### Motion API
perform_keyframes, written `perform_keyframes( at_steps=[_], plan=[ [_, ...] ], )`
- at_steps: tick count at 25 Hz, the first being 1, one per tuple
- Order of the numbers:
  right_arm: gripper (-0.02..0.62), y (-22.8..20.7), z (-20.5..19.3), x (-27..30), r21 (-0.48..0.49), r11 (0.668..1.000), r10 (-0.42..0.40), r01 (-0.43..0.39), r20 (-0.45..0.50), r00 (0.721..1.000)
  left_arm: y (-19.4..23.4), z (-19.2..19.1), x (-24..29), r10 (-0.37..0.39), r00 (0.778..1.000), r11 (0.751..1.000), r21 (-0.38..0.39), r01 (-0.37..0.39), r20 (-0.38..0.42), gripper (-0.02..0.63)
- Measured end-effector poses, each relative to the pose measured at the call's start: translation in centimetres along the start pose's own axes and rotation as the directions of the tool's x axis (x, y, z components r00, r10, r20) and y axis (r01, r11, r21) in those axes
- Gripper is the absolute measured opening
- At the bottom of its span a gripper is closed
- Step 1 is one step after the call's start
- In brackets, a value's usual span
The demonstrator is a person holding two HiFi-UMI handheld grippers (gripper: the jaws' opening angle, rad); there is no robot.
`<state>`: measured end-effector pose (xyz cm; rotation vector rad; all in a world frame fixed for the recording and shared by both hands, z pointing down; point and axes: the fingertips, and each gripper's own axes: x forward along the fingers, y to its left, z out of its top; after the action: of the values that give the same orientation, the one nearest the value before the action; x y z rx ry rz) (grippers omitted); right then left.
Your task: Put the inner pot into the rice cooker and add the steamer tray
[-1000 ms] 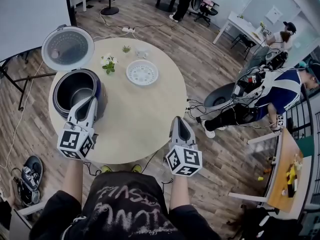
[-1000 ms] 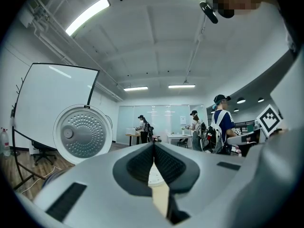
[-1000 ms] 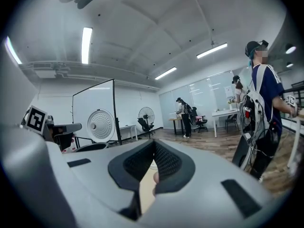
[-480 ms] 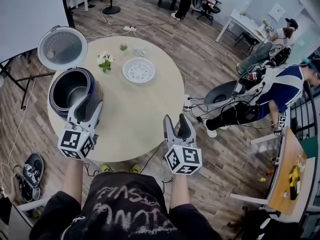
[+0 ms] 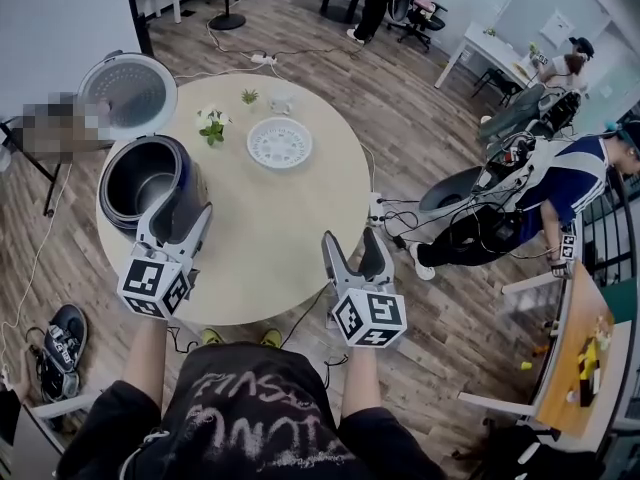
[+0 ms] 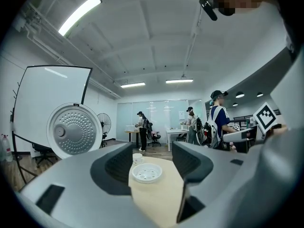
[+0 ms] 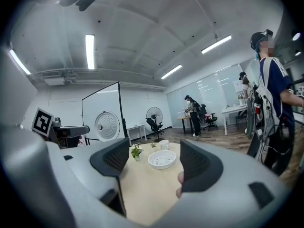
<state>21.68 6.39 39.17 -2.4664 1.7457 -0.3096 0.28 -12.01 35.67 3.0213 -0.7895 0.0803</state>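
Note:
The rice cooker (image 5: 185,183) stands at the left of the round table (image 5: 270,238), its lid (image 5: 133,90) swung open behind it. The inner pot (image 5: 140,180) sits inside it. The white steamer tray (image 5: 279,143) lies flat at the back middle of the table, also seen as the tray (image 6: 147,173) and the tray (image 7: 162,159). My left gripper (image 5: 180,213) is at the cooker's near right side; its jaws have just been opening and stand open, nothing between them. My right gripper (image 5: 352,240) hangs at the table's near right edge, its jaws likewise just opened and empty.
A small potted plant (image 5: 212,128), a smaller plant (image 5: 250,96) and a white cup (image 5: 283,100) stand behind the tray. Cables and a person with gear (image 5: 540,203) are on the floor to the right. Shoes (image 5: 62,343) lie at the left.
Both grippers were shut a second ago and now stand open. The left gripper has drawn back a little from the cooker's rim. The right gripper has stayed at the table's edge.

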Motion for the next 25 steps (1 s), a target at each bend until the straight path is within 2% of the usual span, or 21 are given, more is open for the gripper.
perform_keyframes(
  at_steps=[11, 20, 25],
  plan=[
    [0.322, -1.4, 0.6, 1.8, 0.014, 1.000, 0.012, -0.011, -0.018, 1.000, 0.4, 0.5, 1.4, 0.019, 1.000, 1.000, -0.022, -0.020, -0.004, 0.259],
    [0.305, -2.8, 2.4, 4.7, 0.015, 1.000, 0.001, -0.001, -0.016, 1.000, 0.5, 0.9, 5.3, 0.004, 1.000, 1.000, -0.006, -0.004, -0.013, 0.259],
    [0.305, -3.5, 2.3, 7.1, 0.012, 1.000, -0.010, 0.011, -0.040, 0.999, 1.2, 0.3, 8.7, -0.014, 0.999, 0.999, -0.036, 0.013, -0.033, 0.259]
  ],
)
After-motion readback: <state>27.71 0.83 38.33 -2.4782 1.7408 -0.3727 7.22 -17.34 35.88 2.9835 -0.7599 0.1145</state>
